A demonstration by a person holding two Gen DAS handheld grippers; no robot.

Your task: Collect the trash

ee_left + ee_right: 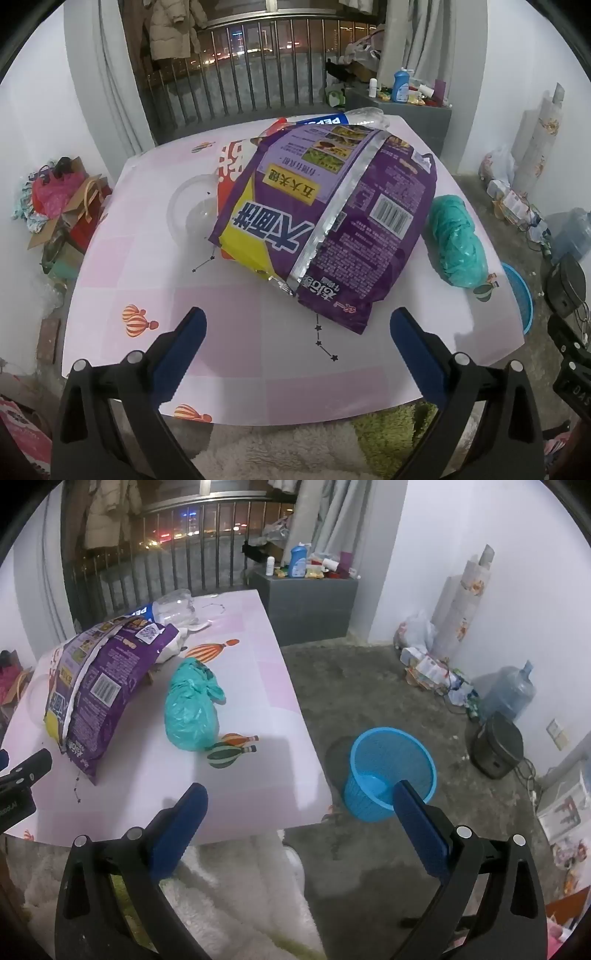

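Note:
A large purple and yellow snack bag (325,218) (99,686) lies on the pink table (229,332) (251,760), propped over other rubbish. Behind it lies a clear Pepsi bottle (351,119) (173,609). A bunched teal plastic bag (456,243) (192,709) rests to the right of the purple bag. A clear plastic lid (192,210) lies to its left. My left gripper (297,325) stands open just short of the purple bag's near corner, nothing between its blue fingers. My right gripper (299,801) is open over the table's right edge, empty.
A blue mesh waste basket (391,771) (519,295) stands on the concrete floor to the right of the table. A grey cabinet (310,609) with bottles stands at the back. Bags and boxes are piled left of the table (62,214). A water jug (509,690) and clutter line the right wall.

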